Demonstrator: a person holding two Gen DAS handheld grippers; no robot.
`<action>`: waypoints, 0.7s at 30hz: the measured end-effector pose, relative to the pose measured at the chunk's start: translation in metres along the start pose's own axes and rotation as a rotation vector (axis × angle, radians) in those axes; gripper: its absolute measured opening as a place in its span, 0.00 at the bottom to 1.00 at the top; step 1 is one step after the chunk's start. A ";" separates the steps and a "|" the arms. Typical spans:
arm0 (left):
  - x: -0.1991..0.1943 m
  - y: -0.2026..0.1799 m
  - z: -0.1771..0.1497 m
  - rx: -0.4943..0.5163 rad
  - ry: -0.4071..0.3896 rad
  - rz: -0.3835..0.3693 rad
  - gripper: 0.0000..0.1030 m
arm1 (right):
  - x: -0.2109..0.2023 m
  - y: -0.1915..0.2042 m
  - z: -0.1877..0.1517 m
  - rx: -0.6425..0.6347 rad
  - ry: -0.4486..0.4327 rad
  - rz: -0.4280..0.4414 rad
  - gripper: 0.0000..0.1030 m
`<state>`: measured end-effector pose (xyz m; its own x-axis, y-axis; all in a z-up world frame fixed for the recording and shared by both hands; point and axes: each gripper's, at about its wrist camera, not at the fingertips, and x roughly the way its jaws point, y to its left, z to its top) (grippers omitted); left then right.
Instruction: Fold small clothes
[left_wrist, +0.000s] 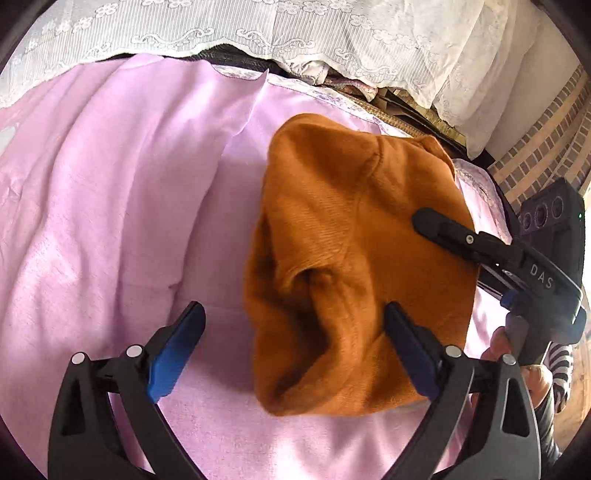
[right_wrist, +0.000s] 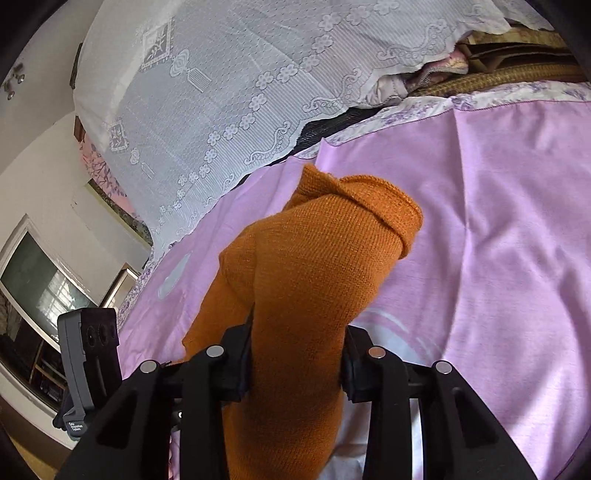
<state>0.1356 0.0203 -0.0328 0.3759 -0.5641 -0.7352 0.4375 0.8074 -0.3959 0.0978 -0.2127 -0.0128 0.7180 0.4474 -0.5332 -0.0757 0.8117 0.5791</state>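
Note:
An orange knit garment lies bunched on a pink bedsheet. My left gripper stands open just above it, blue pads wide apart; the garment's near fold lies between them, touching neither. From the right, my right gripper reaches over the garment's right side. In the right wrist view the right gripper is shut on a thick bunch of the orange garment, which rises out of the jaws and hides the pads. The rest drapes onto the pink sheet.
White lace cloth covers stacked bedding along the bed's far edge, also seen as lace cloth. A brick wall stands at right. A hand with a striped sleeve holds the right gripper. The left gripper's body shows at lower left.

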 end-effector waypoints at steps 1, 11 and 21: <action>0.004 0.000 -0.001 -0.018 0.016 -0.019 0.93 | -0.004 -0.006 -0.001 0.014 0.002 0.001 0.36; 0.025 -0.040 -0.022 -0.022 0.031 -0.099 0.79 | -0.014 -0.045 -0.007 0.125 0.037 0.023 0.36; -0.005 -0.095 -0.040 0.070 -0.049 -0.138 0.32 | -0.074 -0.034 -0.012 0.055 -0.067 -0.029 0.36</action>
<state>0.0596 -0.0474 -0.0135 0.3465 -0.6783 -0.6480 0.5430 0.7083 -0.4511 0.0390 -0.2691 0.0001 0.7643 0.3962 -0.5088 -0.0170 0.8012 0.5982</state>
